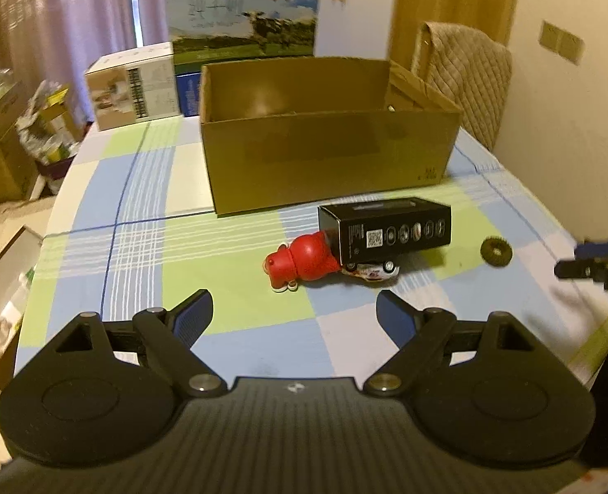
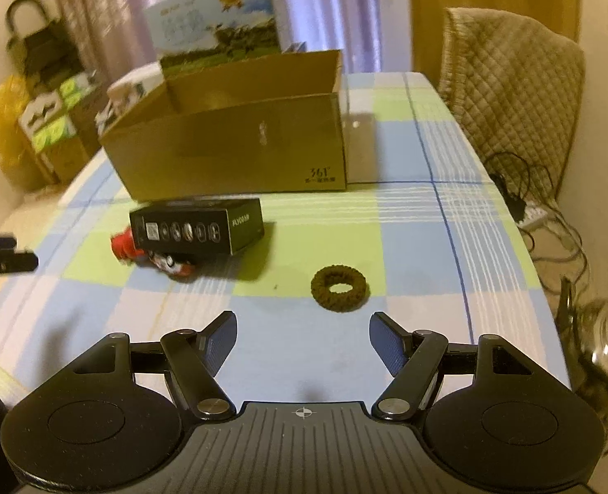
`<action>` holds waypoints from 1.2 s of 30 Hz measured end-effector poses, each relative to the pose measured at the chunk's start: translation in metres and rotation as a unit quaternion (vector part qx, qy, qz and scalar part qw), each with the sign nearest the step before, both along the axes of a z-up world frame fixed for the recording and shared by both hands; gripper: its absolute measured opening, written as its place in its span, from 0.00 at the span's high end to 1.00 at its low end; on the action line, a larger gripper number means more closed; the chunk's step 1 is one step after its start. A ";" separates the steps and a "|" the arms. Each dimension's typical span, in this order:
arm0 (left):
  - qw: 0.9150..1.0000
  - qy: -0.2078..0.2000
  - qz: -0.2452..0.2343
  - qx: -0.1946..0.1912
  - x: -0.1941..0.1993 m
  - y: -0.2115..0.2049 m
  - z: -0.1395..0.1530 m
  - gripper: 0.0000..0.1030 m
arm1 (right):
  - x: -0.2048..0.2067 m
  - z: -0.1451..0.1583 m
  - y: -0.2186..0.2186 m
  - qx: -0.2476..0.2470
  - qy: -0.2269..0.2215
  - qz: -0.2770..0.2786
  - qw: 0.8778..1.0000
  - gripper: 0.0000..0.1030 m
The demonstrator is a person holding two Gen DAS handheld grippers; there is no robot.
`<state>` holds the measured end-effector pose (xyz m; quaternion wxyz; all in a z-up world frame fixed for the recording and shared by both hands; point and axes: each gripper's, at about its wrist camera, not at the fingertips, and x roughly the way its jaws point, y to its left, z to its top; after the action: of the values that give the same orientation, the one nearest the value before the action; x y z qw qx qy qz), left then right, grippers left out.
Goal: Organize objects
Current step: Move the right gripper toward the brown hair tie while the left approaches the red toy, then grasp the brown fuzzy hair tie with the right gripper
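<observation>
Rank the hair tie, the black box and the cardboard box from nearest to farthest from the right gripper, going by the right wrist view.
1. Hair tie: just ahead of the open right gripper, slightly right.
2. Black box: farther back, to the left, propped on the toys.
3. Cardboard box: farthest, behind the black box.

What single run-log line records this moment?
left gripper: open, empty | right gripper: open, empty | cardboard box: open | black box, red toy, toy car, hair tie: on tablecloth
</observation>
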<state>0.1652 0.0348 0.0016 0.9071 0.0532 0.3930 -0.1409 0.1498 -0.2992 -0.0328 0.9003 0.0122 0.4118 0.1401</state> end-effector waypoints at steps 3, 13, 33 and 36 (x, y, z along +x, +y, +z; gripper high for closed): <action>0.999 0.000 -0.038 0.013 0.011 -0.001 -0.005 0.19 | 0.014 -0.005 0.000 -0.032 0.002 0.042 0.999 0.33; 0.976 0.002 -0.196 0.097 0.045 -0.024 -0.023 0.19 | 0.062 -0.022 0.010 -0.145 -0.004 0.274 0.951 0.33; 0.909 0.036 -0.376 0.176 0.102 -0.041 -0.062 0.22 | 0.122 -0.065 0.028 -0.241 0.058 0.459 0.853 0.34; 0.903 0.044 -0.388 0.177 0.108 -0.043 -0.068 0.24 | 0.129 -0.066 0.028 -0.236 0.067 0.463 0.852 0.34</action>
<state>0.2729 -0.0087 -0.0662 0.7378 0.3552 0.3996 -0.4122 0.2786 -0.2709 -0.0989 0.6774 -0.3833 0.4500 0.4377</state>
